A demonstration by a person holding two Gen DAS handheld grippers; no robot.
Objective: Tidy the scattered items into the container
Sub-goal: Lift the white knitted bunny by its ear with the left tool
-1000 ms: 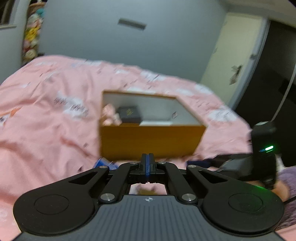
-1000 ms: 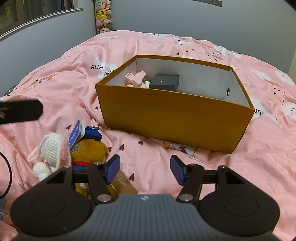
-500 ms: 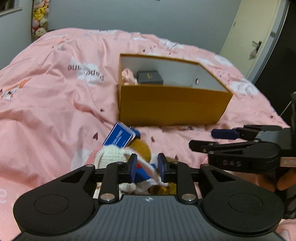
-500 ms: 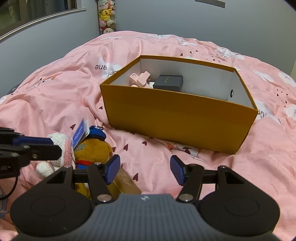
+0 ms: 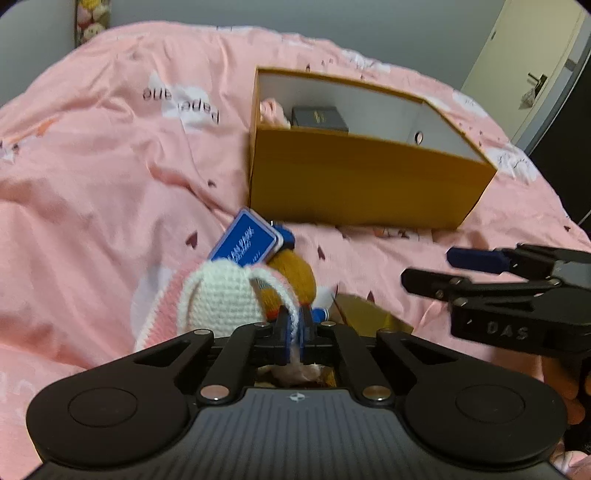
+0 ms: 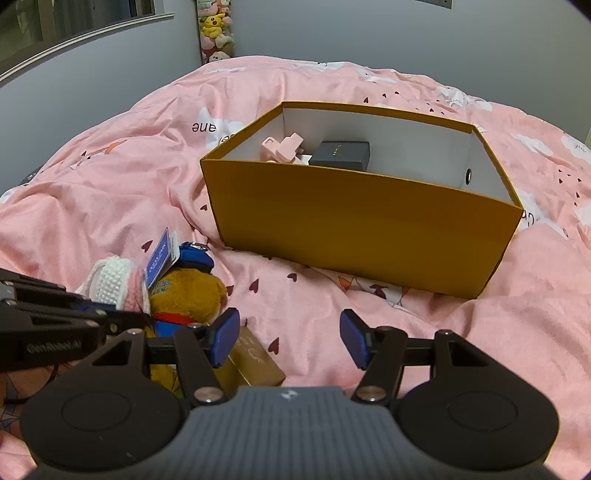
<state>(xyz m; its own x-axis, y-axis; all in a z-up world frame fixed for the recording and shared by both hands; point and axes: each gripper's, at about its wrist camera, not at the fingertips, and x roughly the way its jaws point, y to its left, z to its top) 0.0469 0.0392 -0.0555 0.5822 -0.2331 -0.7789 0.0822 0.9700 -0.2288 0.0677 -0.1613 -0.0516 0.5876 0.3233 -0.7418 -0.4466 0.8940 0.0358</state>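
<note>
The crocheted toy (image 5: 218, 299), white with a pink edge, lies on the pink bedspread (image 5: 92, 192) at about 7 o'clock from the orange box (image 5: 362, 181), well short of it. One of its thin white loops (image 5: 280, 295) runs down between the pads of the left gripper (image 5: 291, 338), which is clenched on that loop, the blue pads pressed to the yarn.

Touching the toy at its 2 o'clock side is a brown plush (image 6: 184, 291) with a blue cap (image 6: 194, 256) and a blue tag (image 5: 245, 242) standing up from it. A gold card box (image 6: 255, 363) lies just beside the plush at 5 o'clock, partly under the right gripper's left finger.

The right gripper (image 6: 290, 339) hangs released above bare bedspread, its blue pads wide apart with nothing between them, pointing at the box's near wall. In the left wrist view it enters from 3 o'clock.

Inside the box, at its far left corner, a pink item (image 6: 282, 149) rests against a dark case (image 6: 340, 153). A round hole (image 6: 468, 177) shows in the right end wall.

Stuffed toys (image 6: 216, 27) are stacked by the grey wall at 12 o'clock.
</note>
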